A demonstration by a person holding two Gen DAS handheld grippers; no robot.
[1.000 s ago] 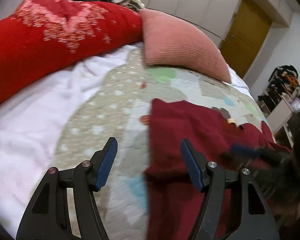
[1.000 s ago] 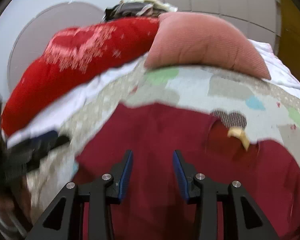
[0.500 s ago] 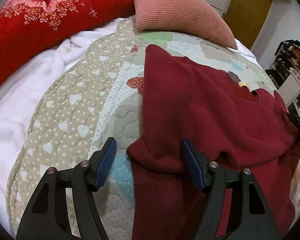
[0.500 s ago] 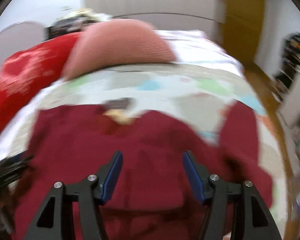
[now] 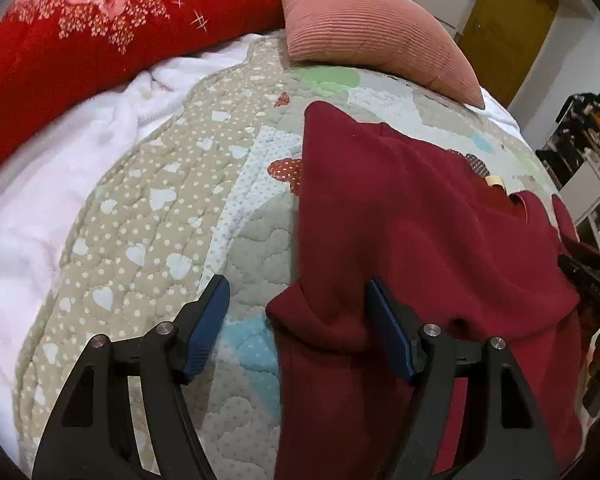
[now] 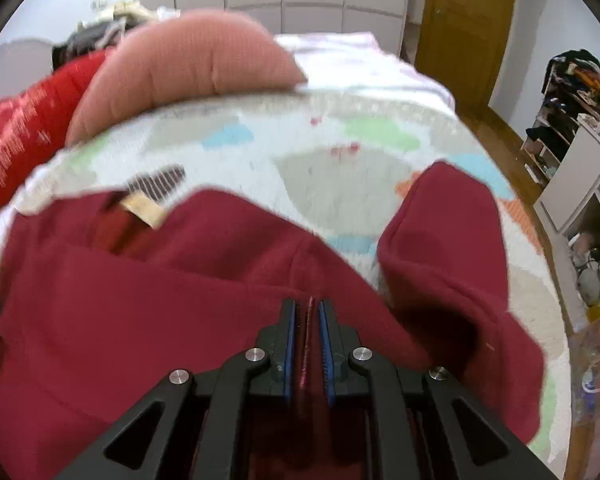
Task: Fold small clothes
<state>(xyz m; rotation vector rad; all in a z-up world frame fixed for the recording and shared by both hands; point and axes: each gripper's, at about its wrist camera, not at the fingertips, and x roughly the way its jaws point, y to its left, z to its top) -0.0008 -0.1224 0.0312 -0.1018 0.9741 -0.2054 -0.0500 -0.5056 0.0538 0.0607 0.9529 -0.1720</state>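
Observation:
A maroon sweater (image 5: 420, 220) lies spread on the quilted bed cover (image 5: 148, 220), its neck label (image 6: 144, 208) facing up. My left gripper (image 5: 295, 284) is open over the sweater's left edge near the armpit. A bump of that cloth sits between the fingers, and the left pad (image 5: 208, 316) is clear of it. My right gripper (image 6: 308, 303) is closing and stands shut on a thin fold of the maroon sweater (image 6: 140, 300) by the right shoulder. The right sleeve (image 6: 440, 220) lies folded up beside it.
A pink ribbed cushion (image 5: 364, 36) and a red patterned blanket (image 5: 80, 40) lie at the head of the bed. A white fleece blanket (image 5: 40, 208) is at the left. The bed's right edge drops to a wooden floor, with shelves (image 6: 572, 152) and a door (image 6: 460, 20).
My left gripper sank toward the sweater's left edge and held there. My right gripper swept to the right across the sweater, widened, then shut on a fold near the right sleeve.

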